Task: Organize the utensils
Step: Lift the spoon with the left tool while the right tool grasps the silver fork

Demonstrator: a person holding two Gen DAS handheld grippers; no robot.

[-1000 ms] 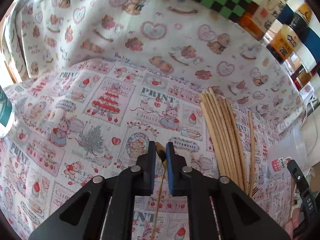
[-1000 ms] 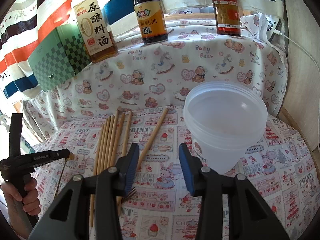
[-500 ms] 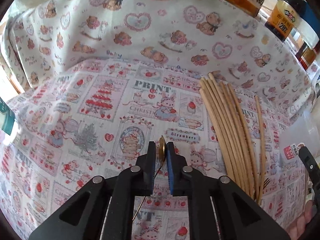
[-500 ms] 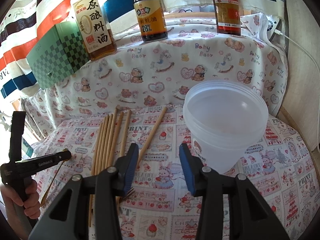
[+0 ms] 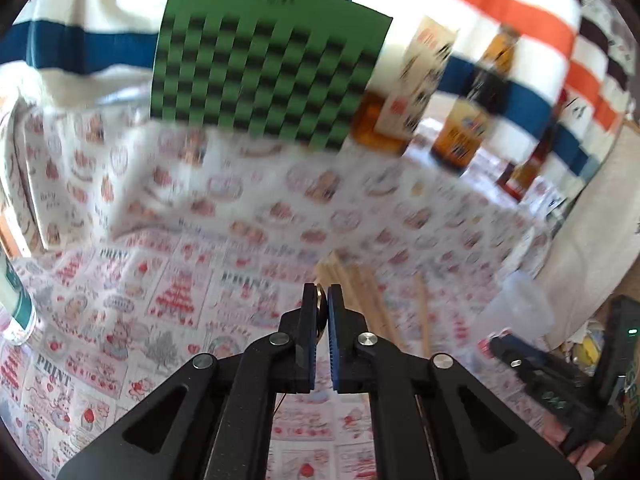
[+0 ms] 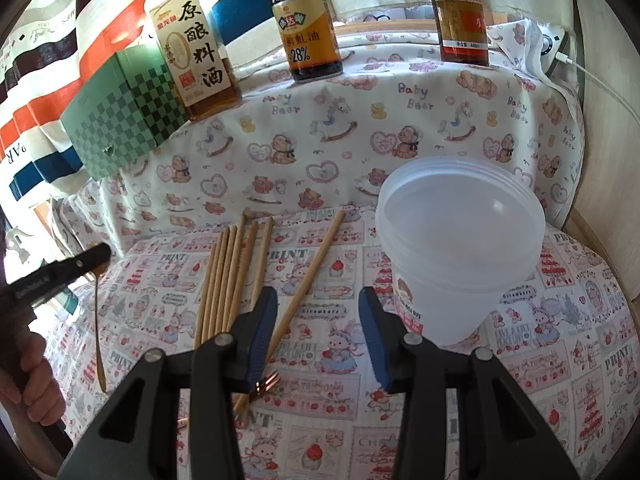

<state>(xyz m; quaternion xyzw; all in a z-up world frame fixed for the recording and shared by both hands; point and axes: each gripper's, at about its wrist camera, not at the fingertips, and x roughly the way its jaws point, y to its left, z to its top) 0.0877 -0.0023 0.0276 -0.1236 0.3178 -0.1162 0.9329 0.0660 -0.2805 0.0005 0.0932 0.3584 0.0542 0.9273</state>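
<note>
The left gripper point(image 5: 322, 294) is clamped on a gold spoon point(image 6: 98, 320) (handle dangling). The right gripper point(image 6: 318, 320) stands apart, empty, near the chopsticks point(image 6: 224, 280).

Three sauce bottles point(image 6: 306, 24) and a green checkered box point(image 6: 120, 116) stand on the raised, bear-print cloth point(image 6: 400, 128) ledge behind.

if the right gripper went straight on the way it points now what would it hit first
Probably the patterned tablecloth between the single wooden chopstick and the translucent plastic tub. The open right gripper points down at bare cloth there, though depth is unclear.
</note>
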